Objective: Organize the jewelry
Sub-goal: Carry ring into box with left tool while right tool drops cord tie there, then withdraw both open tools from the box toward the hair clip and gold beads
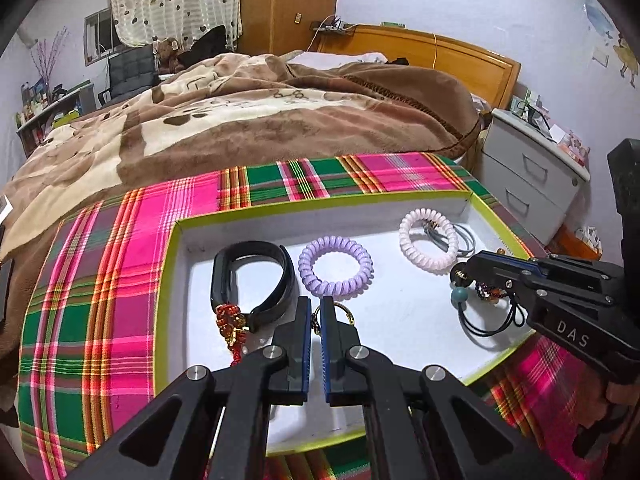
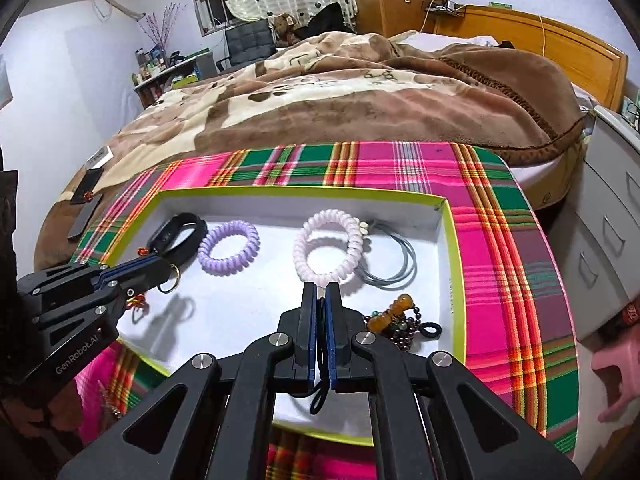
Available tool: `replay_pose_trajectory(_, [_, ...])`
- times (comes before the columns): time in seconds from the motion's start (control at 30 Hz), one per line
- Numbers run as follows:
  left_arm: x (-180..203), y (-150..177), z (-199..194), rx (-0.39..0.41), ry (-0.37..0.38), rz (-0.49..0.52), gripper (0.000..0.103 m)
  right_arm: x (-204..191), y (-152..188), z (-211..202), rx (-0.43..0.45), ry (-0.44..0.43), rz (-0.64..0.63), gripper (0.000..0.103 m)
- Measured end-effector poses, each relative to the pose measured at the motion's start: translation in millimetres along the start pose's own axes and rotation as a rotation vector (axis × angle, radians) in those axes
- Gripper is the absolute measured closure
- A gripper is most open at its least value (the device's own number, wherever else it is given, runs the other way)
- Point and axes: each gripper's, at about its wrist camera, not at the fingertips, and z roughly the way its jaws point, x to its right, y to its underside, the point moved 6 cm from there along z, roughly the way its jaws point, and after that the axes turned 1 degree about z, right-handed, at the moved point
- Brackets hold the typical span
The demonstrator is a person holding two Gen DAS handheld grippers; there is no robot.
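Left gripper (image 1: 316,312) pinching gold ring (image 1: 345,313) lower centre; right gripper (image 2: 321,294) clamped on black elastic (image 2: 319,394). Could snag, slip, drop.

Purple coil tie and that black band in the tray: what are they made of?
Purple coil tie: looks like glossy plastic, a smooth spiral cord with highlights. Black band: probably matte silicone or rubber, a flexible loop with a dull sheen; cannot be certain.
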Motion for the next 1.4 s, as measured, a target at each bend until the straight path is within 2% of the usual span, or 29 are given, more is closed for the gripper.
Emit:
replay_pose_trajectory(0.2, [1,4,8,-0.027,-0.001,-0.002,0.099,4,3,5,-0.012,0.011,0.003,0.099])
replay_pose_trajectory(0.33, [1,3,6,-0.018,-0.008,0.003,0.099,6,3,2,-0.005,0.013,0.006,0.086])
replay_pose_trajectory(0.53, [2,2,-5,0.001,0.005,0.002,0.099,4,1,-9,0.014,0.008,0.005,0.085])
replay_pose_trajectory(0.9, [9,13,-72,0.098,-0.002,0.011,0.099,-13,17,-70,0.096,-0.022,-0.005,0.084])
replay_pose_trajectory(1.4, [27,84,-160,0.167,0.021,-0.021,0.099,-46,92,-158,0.177,-0.038,-0.042,0.083])
